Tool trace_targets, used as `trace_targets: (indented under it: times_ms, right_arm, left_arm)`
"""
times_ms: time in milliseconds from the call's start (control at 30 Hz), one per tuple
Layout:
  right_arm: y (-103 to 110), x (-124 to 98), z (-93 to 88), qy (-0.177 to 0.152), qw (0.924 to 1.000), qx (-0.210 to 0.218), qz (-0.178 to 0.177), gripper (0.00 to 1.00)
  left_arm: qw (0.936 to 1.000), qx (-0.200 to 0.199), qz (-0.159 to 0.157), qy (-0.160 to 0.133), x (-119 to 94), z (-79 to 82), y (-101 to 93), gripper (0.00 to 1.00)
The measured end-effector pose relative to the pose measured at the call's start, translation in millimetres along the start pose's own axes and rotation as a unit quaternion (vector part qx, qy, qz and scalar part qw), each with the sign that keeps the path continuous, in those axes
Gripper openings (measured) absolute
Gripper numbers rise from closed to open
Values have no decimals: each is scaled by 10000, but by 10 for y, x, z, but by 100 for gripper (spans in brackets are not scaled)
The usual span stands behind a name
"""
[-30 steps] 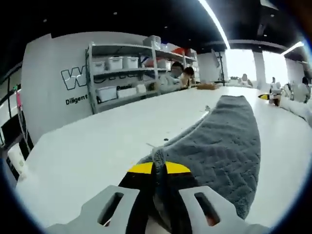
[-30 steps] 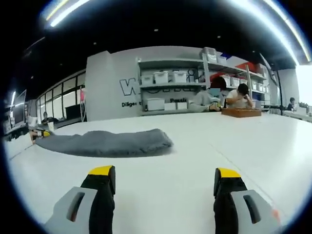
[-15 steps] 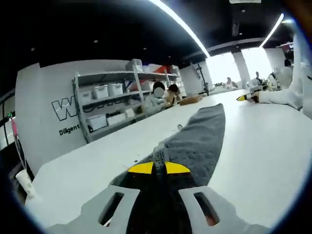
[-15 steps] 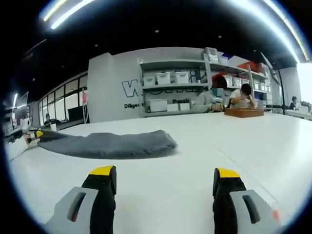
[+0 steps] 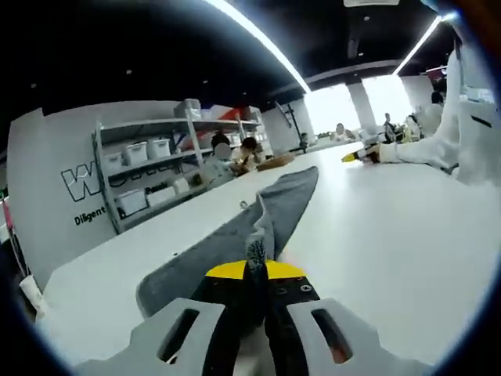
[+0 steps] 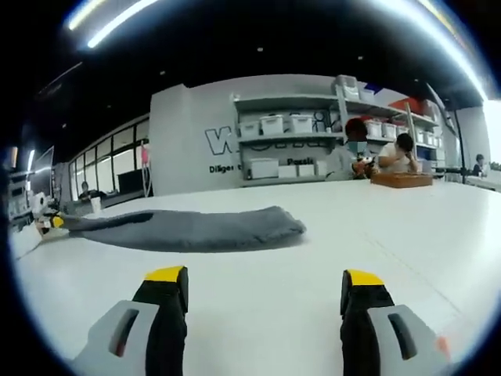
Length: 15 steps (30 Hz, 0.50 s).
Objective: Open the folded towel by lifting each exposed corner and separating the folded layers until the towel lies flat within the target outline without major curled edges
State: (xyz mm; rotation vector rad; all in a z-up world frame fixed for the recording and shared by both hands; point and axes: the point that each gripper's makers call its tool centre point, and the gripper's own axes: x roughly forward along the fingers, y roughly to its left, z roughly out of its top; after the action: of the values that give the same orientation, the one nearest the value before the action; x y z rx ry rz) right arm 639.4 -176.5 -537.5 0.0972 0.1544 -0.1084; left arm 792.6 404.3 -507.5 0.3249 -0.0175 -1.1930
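On the table (image 5: 391, 235), the left gripper (image 5: 255, 270), jaws pinching the towel (image 5: 235, 239), has lifted its corner higher.

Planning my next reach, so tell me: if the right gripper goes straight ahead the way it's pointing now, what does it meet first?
The right gripper, jaws open, points over bare white table. The grey towel lies ahead, left of its line. The way looks free, though depth is uncertain.
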Motion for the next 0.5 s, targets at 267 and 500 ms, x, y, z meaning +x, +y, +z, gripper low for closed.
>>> trace_targets:
  times_ms: [267,500]
  right_arm:
    - [265,-134,-5,-113,9999,-43,115,77]
    - [328,-234,68,-417,9986,281,170,77]
  left_arm:
    - [9980,-162,-593,-120,-145,29,-317,5]
    - [9930,-396,-1111,36,-294,-77,-482,5]
